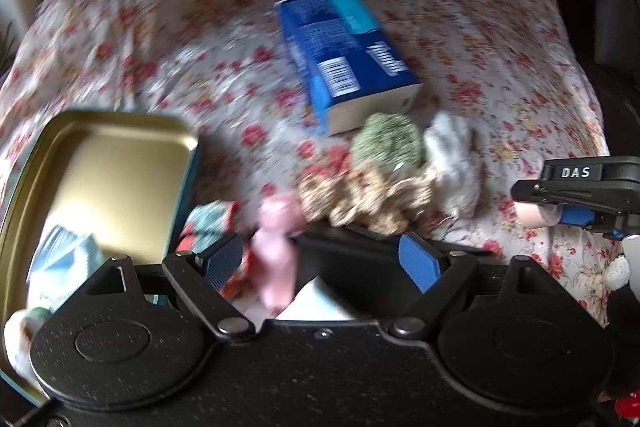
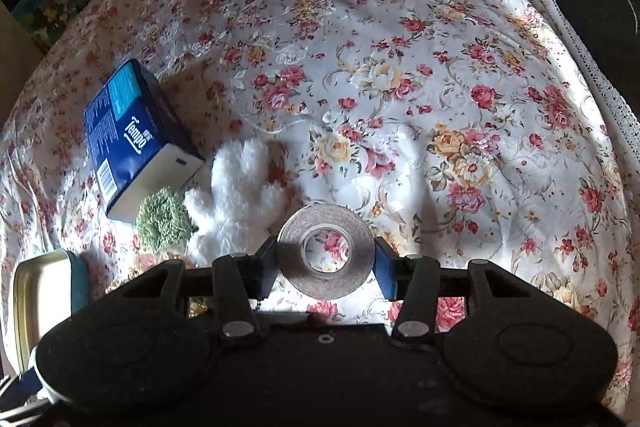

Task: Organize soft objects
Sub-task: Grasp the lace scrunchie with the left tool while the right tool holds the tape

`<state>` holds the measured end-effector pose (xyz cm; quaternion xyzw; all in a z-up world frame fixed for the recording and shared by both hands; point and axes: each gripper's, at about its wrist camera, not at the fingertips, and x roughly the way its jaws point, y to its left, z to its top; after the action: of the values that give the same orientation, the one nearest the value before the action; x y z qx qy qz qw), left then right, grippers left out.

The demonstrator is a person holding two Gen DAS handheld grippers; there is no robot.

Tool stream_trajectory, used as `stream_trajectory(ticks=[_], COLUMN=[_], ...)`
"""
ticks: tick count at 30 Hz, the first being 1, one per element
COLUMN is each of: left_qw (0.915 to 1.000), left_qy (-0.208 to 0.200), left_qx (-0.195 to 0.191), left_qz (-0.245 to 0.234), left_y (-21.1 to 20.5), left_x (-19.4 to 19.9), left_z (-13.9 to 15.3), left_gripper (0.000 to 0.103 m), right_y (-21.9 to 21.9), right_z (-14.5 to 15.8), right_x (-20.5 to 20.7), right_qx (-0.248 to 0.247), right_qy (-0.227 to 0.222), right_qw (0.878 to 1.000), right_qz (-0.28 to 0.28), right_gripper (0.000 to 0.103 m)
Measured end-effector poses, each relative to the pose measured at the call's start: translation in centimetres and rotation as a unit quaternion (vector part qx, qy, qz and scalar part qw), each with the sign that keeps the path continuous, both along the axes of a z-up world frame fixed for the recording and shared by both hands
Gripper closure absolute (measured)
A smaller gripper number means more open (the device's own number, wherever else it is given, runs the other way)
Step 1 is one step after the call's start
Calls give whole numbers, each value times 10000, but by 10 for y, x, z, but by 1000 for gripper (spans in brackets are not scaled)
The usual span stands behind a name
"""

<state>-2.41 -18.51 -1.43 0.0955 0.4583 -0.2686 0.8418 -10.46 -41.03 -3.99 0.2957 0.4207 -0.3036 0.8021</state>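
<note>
My left gripper is open over a pink soft item and a red-and-teal patterned cloth, just right of an open gold tin that holds a pale blue cloth. A green fuzzy item, a beige leopard-print scrunchie and a white fluffy glove lie beyond. My right gripper is shut on a roll of brown tape, above the floral cloth. The white glove and the green item lie to its left.
A blue Tempo tissue box lies on the floral tablecloth, also in the right wrist view. The tin shows at lower left there. The right gripper shows in the left view. Table edges drop off at right.
</note>
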Motion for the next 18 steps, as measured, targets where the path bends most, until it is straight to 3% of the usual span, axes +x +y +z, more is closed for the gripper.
stream_trajectory(ticks=[6,18], left_qw=[9977,9948], left_qy=[-379,-340], left_qx=[425,778], left_qz=[-356,-559], left_y=[-36,-75], left_x=[3,11], left_z=[-13,-48], left_gripper=[21,21], right_y=[-4,-7], right_z=[0,-3], right_x=[-2,-2], right_qx=[3,101], right_qy=[-104,-168], right_qw=[9999,9998], right_qz=[-26,-66], right_gripper=[55,55])
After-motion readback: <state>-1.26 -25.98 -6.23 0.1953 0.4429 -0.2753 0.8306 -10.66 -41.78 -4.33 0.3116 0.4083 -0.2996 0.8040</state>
